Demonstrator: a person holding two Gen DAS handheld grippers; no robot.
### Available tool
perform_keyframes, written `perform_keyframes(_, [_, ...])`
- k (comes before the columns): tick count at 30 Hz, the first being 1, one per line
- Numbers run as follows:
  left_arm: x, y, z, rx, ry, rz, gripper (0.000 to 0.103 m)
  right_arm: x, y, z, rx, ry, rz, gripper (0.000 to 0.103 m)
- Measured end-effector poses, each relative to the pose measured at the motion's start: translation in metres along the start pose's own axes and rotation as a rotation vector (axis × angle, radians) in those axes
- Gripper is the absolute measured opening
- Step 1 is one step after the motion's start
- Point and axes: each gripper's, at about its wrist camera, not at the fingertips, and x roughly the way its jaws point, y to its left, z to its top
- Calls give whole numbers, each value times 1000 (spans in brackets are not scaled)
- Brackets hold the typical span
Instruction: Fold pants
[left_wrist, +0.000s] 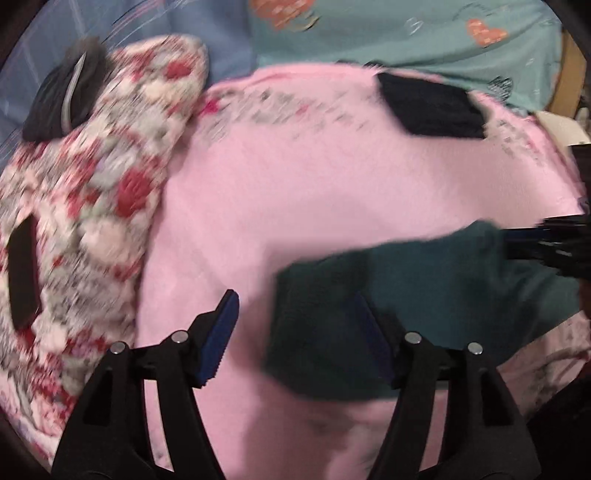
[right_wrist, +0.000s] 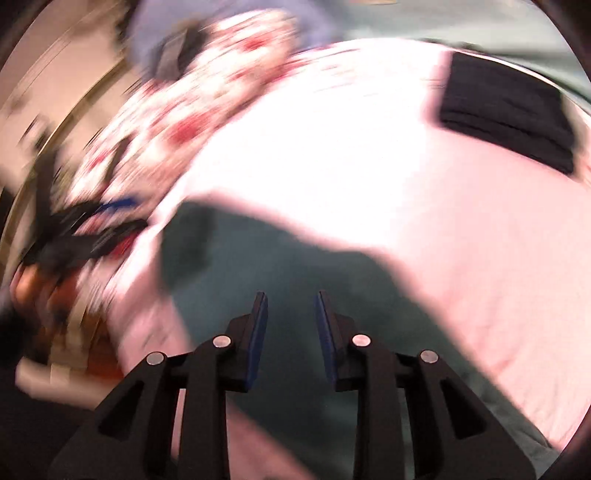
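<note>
Teal fleece pants lie folded on the near right of the pink blanket. My left gripper gapes wide, my right gripper slightly parted, both holding nothing. Soft, light, floppy; I'd pinch the folded edge's corners.

One dark teal pants; one folded black garment; one pink blanket; one red-flowered quilt; two claws.
</note>
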Motion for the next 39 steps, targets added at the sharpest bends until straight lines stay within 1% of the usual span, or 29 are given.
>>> perform_keyframes(2, [-3, -20, 8, 60, -42, -16, 68, 7, -19, 4, 77, -4, -12, 28])
perform_keyframes(3, [-1, -31, 11, 84, -47, -13, 69, 10, -28, 5, 102, 2, 3, 28])
perform_keyframes(4, [4, -38, 12, 87, -36, -28, 69, 13, -33, 5, 111, 10, 7, 30])
perform_keyframes(6, [17, -48, 14, 43, -2, -104, 69, 20, -41, 4, 100, 30, 24, 32])
perform_keyframes(7, [28, -56, 13, 12, 23, -156, 69, 27, -43, 3, 88, 58, 8, 32])
perform_keyframes(8, [38, -63, 11, 8, 46, -196, 69, 31, -45, 1, 77, 82, -6, 31])
perform_keyframes(9, [54, -74, 5, 25, 89, -201, 69, 29, -42, 0, 39, 93, -14, 31])
perform_keyframes(10, [66, -78, -2, 42, 119, -172, 69, 28, -39, 1, 17, 109, -10, 31])
perform_keyframes(11, [79, -80, -10, 51, 157, -145, 69, 23, -29, 0, -28, 131, 25, 33])
perform_keyframes(12, [89, -78, -19, 40, 177, -138, 70, 19, -23, -3, -61, 140, 60, 33])
perform_keyframes(14, [86, -77, -26, 47, 147, -142, 70, 11, -12, -9, -137, 190, 164, 33])
perform_keyframes(15, [86, -78, -26, 53, 145, -142, 70, 8, -12, -10, -144, 198, 189, 33])
perform_keyframes(17, [89, -77, -26, 52, 150, -147, 72, 1, -16, -5, -129, 176, 203, 33])
perform_keyframes(19, [88, -80, -27, 61, 144, -140, 74, -1, -27, 5, -79, 141, 189, 33])
perform_keyframes(20, [88, -79, -27, 60, 144, -137, 75, 0, -32, 9, -61, 132, 166, 37])
perform_keyframes(21, [86, -78, -28, 54, 144, -134, 75, 2, -37, 12, -53, 132, 163, 41])
perform_keyframes(22, [87, -78, -25, 48, 145, -132, 76, 12, -39, 16, -41, 161, 177, 43])
perform_keyframes(25, [86, -80, -24, 44, 150, -127, 78, 34, -49, 16, -13, 269, 207, 43])
perform_keyframes(26, [86, -80, -24, 45, 150, -127, 78, 38, -49, 16, 0, 296, 234, 43])
perform_keyframes(27, [86, -81, -24, 47, 151, -127, 78, 38, -50, 16, 8, 314, 285, 43])
perform_keyframes(29, [86, -80, -25, 50, 150, -130, 78, 34, -49, 16, -2, 324, 334, 43])
perform_keyframes(31, [86, -81, -25, 46, 152, -133, 78, 30, -47, 14, -8, 358, 400, 43])
perform_keyframes(34, [86, -81, -24, 50, 151, -132, 79, 29, -44, 12, -33, 414, 413, 44])
perform_keyframes(39, [87, -82, -24, 46, 155, -129, 81, 34, -41, 9, -40, 494, 482, 49])
